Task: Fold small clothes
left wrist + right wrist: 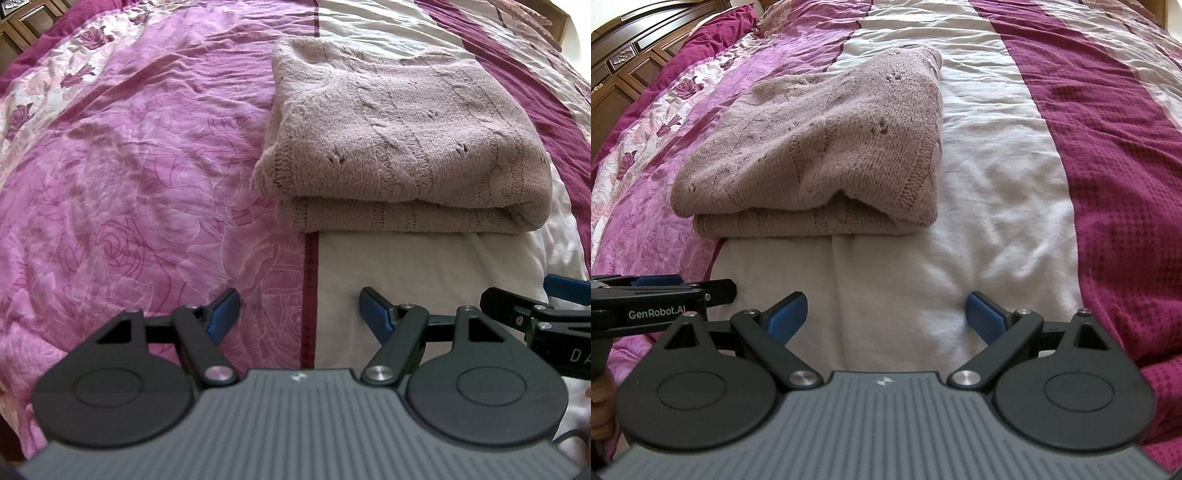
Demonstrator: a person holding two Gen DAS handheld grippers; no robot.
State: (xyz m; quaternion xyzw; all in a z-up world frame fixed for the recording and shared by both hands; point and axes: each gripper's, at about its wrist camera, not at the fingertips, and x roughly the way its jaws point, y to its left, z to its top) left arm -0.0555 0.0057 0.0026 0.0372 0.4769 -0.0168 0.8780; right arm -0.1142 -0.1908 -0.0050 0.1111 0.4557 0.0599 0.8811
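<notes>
Sweater (402, 136), pale pink knit, lies folded into a thick rectangle on bedspread (110, 184), w/ fold edge facing both cameras and two layers visible at near side. It sits across the dark red stripe (311, 258) where the pink floral band meets the white band (406, 266).

Left to right, left wrist view: pink rose-print fabric, wrinkled; left gripper (301, 310) low in frame, jaws wide apart, nothing btwn them, blue pads (225, 310) clear of the cloth and well short of sweater. Right gripper (561, 291) enters at far right edge, just beside the left one.

Right wrist view, left to right: wood headboard (635, 55) at top left corner; left gripper body marked "GenRobot.AI" at left edge; sweater left of centre, one corner lifted slightly at near right; right gripper (886, 314) w/ jaws spread wide, empty, over white band; maroon textured band (1126, 184) at right. Neither gripper touches sweater. Part of a hand (602, 402) shows at lower left.
</notes>
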